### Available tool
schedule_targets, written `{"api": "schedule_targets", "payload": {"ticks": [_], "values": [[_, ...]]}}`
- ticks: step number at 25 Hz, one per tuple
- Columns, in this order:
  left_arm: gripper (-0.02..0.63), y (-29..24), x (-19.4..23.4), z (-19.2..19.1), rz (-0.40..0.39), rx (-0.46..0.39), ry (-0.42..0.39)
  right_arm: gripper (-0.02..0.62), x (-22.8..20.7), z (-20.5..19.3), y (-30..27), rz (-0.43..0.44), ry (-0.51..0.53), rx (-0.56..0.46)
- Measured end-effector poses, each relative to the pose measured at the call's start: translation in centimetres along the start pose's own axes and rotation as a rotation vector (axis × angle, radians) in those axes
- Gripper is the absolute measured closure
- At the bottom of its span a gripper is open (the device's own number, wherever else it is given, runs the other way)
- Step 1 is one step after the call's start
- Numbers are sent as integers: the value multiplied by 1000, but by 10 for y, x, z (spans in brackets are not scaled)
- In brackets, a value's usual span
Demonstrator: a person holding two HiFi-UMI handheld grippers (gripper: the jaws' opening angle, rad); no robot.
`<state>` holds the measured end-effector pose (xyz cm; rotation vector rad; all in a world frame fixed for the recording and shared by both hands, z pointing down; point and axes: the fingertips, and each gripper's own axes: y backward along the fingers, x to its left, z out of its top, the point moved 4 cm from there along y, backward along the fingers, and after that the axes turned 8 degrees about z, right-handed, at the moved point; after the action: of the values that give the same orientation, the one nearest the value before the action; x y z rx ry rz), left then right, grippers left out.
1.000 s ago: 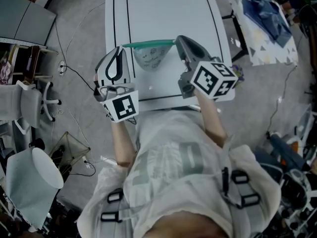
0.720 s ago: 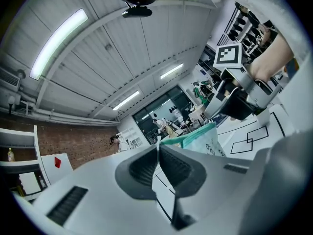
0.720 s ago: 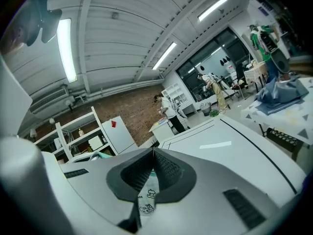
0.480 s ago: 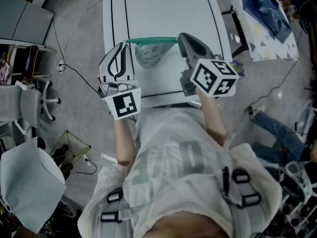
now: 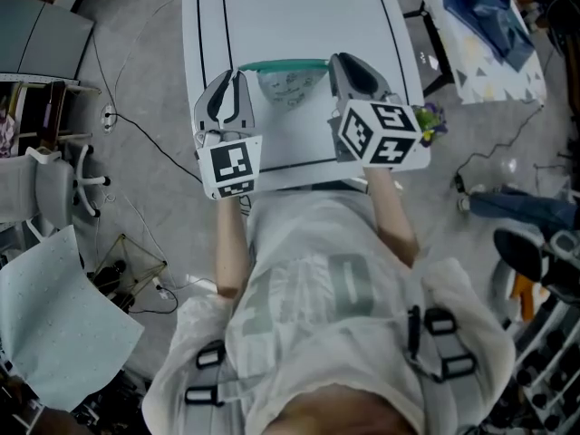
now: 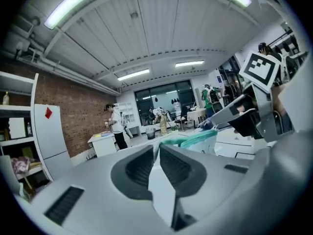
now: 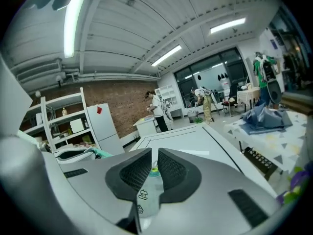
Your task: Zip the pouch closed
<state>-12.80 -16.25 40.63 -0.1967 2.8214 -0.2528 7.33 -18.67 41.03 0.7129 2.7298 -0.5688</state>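
A clear pouch (image 5: pixel 288 85) with a green zipper top is stretched between my two grippers over the near part of the white table (image 5: pixel 299 16). My left gripper (image 5: pixel 237 72) is shut on the pouch's left end; in the left gripper view the jaws (image 6: pixel 157 153) pinch a pale corner, and the green top (image 6: pixel 195 138) runs off toward the right gripper (image 6: pixel 244 121). My right gripper (image 5: pixel 333 62) is shut on the right end. In the right gripper view its jaws (image 7: pixel 154 163) clamp the printed plastic (image 7: pixel 146 192) with a green tip showing.
The table has black lines drawn near its edges. A second table with a blue cloth (image 5: pixel 480 16) stands at the upper right. Chairs (image 5: pixel 54 188) and cables (image 5: pixel 136 130) lie on the floor to the left. People (image 6: pixel 116 126) stand far off in the room.
Both grippers have sunk toward the table with the pouch still stretched between them. The left gripper has rolled, and both marker cubes show at a new angle.
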Motion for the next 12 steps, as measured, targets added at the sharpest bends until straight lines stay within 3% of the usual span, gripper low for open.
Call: {"api": "schedule_targets", "payload": {"ticks": [2, 4, 12], "values": [[566, -2, 1, -1, 17, 3, 35, 554, 0, 1, -1, -21, 42, -3], [487, -5, 0, 0, 14, -8, 50, 438, -1, 3, -1, -15, 54, -15], [466, -3, 5, 10, 4, -39, 104, 437, 3, 13, 1, -1, 53, -58]]}}
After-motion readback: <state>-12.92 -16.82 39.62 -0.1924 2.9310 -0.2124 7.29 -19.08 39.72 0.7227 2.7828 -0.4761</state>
